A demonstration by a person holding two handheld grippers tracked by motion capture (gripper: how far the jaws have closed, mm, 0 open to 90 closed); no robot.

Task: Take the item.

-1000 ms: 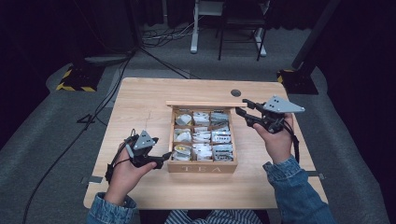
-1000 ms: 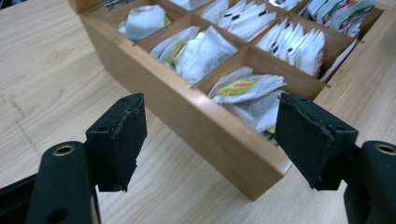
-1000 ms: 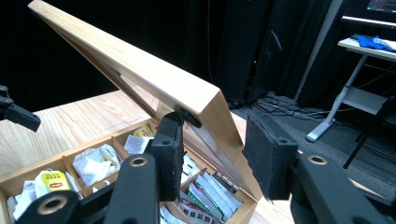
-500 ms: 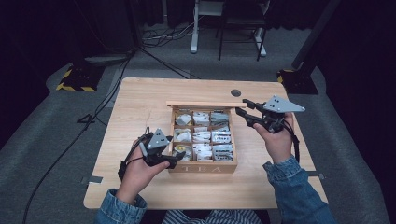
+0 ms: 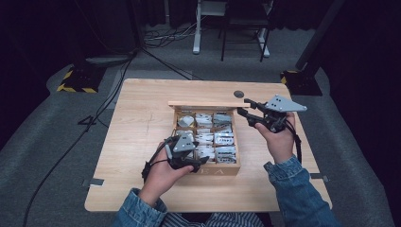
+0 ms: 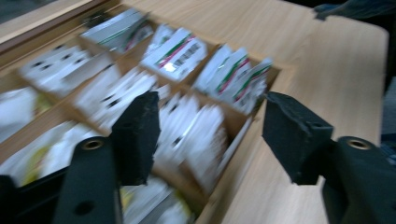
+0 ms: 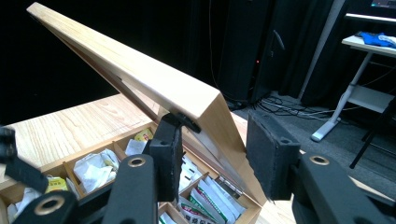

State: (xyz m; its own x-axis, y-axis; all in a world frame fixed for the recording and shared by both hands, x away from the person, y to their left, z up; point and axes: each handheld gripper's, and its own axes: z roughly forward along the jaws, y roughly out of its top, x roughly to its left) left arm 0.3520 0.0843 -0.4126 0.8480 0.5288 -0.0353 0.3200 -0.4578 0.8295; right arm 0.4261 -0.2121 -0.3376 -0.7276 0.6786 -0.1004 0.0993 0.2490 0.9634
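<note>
Matt wooden box (image 5: 206,168) (pale grain); glossy paper sachets (image 5: 223,139); wood table (image 5: 137,137).

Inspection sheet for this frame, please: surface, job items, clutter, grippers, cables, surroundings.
Surface: light wooden table, with a dark round spot near its far edge.
Job's things: wooden box with compartments full of packets; lid raised.
Clutter: nothing seen.
Grippers: left gripper over the box's near left corner, jaws open and just been closing, nothing between them; right gripper shut on the lid's right end.
Cables: one trails from each gripper; more on the floor.
Surroundings: grey carpet, striped stand base, white desk legs.
</note>
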